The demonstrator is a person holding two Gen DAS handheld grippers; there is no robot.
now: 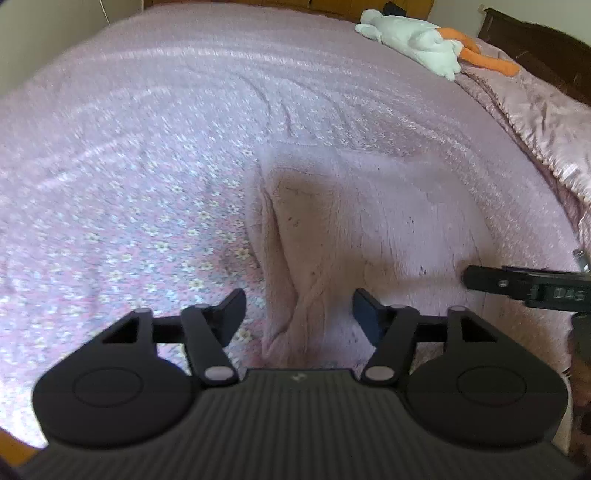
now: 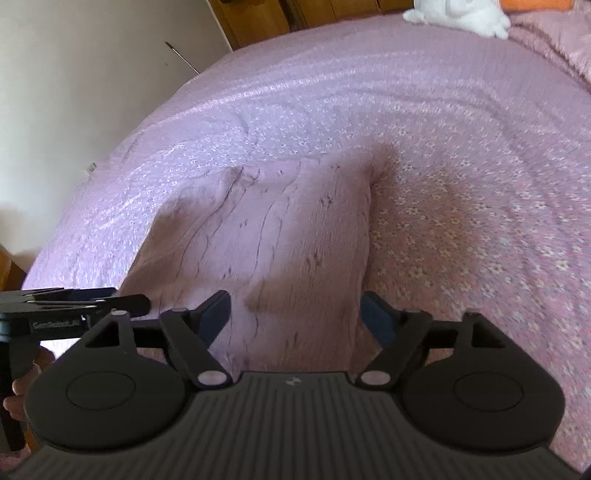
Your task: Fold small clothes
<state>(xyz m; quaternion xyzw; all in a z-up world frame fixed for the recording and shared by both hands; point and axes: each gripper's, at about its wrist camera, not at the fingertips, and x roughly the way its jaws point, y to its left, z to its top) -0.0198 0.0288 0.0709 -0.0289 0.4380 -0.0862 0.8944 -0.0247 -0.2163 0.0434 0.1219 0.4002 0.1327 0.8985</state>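
Note:
A small pink fuzzy garment (image 1: 354, 229) lies folded on the pink flowered bedspread (image 1: 140, 155); it also shows in the right wrist view (image 2: 280, 236). My left gripper (image 1: 299, 314) is open and empty, just above the garment's near left edge. My right gripper (image 2: 295, 314) is open and empty, over the garment's near edge. The right gripper's tip shows in the left wrist view (image 1: 491, 282) at the garment's right side. The left gripper shows in the right wrist view (image 2: 92, 302) at the garment's left side.
A white and orange plush toy (image 1: 417, 40) lies at the far right of the bed, beside a rumpled pink satin quilt (image 1: 535, 110). A dark wooden headboard (image 1: 546, 44) stands behind. A white wall (image 2: 92, 74) and wooden furniture (image 2: 295, 14) border the bed's far side.

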